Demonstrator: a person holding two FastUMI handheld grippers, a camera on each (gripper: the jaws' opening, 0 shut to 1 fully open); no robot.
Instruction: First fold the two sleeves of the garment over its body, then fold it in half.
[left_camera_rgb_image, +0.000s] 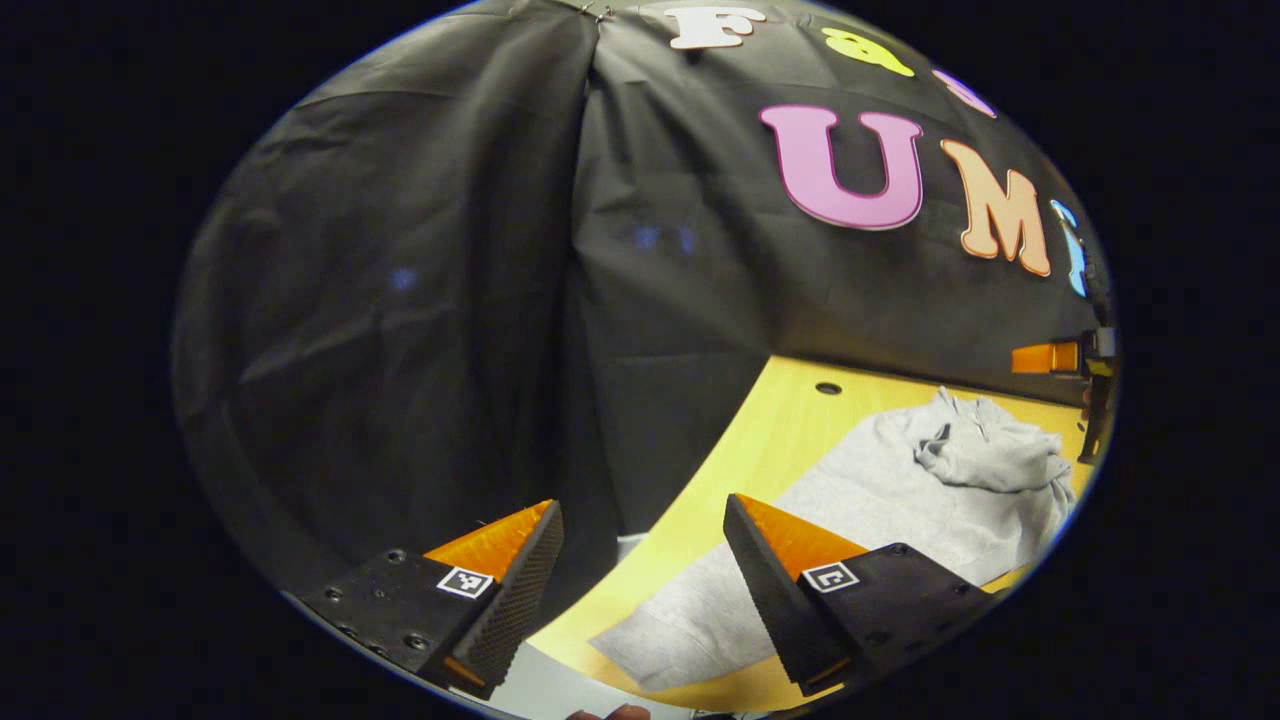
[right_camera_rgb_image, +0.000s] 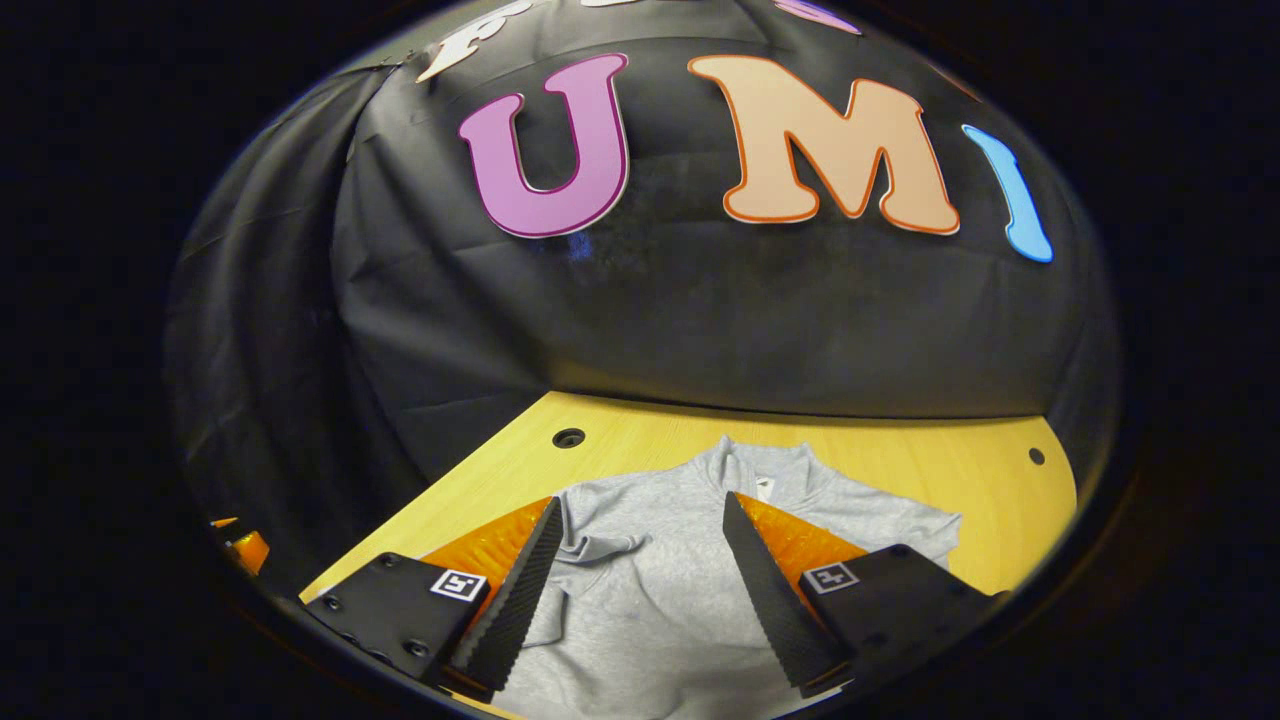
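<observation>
Both claws gape empty – left claw, right claw – above soft grey sweatshirt; bare yellow wooden tabletop borders its collar edge

Both views are dim and strongly bowed at the edges; light falls brightest on the yellow counter, lower centre, sharp throughout.

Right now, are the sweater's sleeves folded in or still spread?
Partly folded. One sleeve lies bunched over the grey sweater body; the other sleeve stretches out flat across the table. Both grippers hover open above it.
</observation>
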